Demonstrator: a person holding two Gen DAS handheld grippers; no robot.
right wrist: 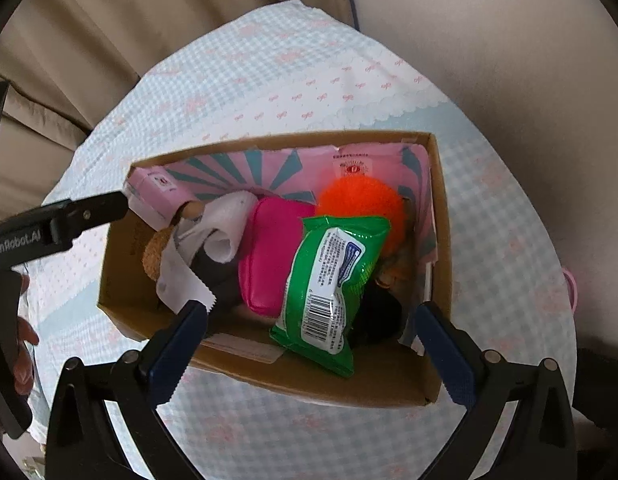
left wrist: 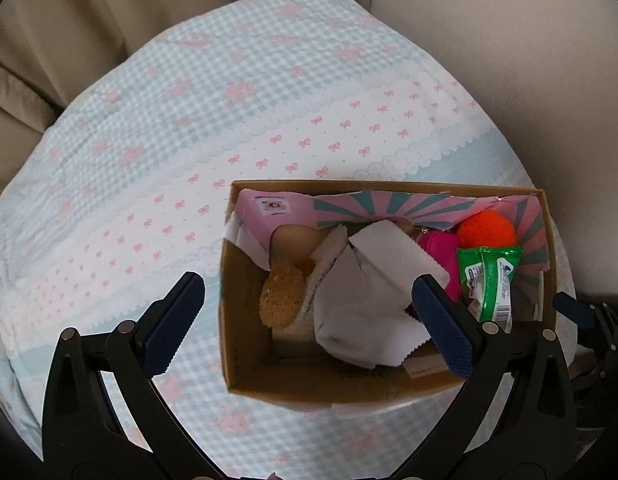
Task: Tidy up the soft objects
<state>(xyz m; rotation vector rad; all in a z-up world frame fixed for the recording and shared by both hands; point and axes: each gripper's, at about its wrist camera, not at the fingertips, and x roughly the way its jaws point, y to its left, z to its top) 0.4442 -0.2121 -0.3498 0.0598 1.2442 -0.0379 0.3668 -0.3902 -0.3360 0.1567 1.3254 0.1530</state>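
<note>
A brown cardboard box (right wrist: 437, 216) sits on a gingham tablecloth (left wrist: 149, 128). Inside lie a crinkly green wipes packet (right wrist: 329, 284), a fuzzy orange pom-pom (right wrist: 361, 200), a smooth magenta pouch (right wrist: 269, 256) and a pinked-edge white cloth (left wrist: 357, 300). The left gripper (left wrist: 309, 312) and right gripper (right wrist: 313, 340) both gape wide above the box, gripping nothing.

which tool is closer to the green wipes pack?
Right. The right tool hangs open directly over the green wipes pack. The left tool is open over the white cloth, beside the pack.
</note>
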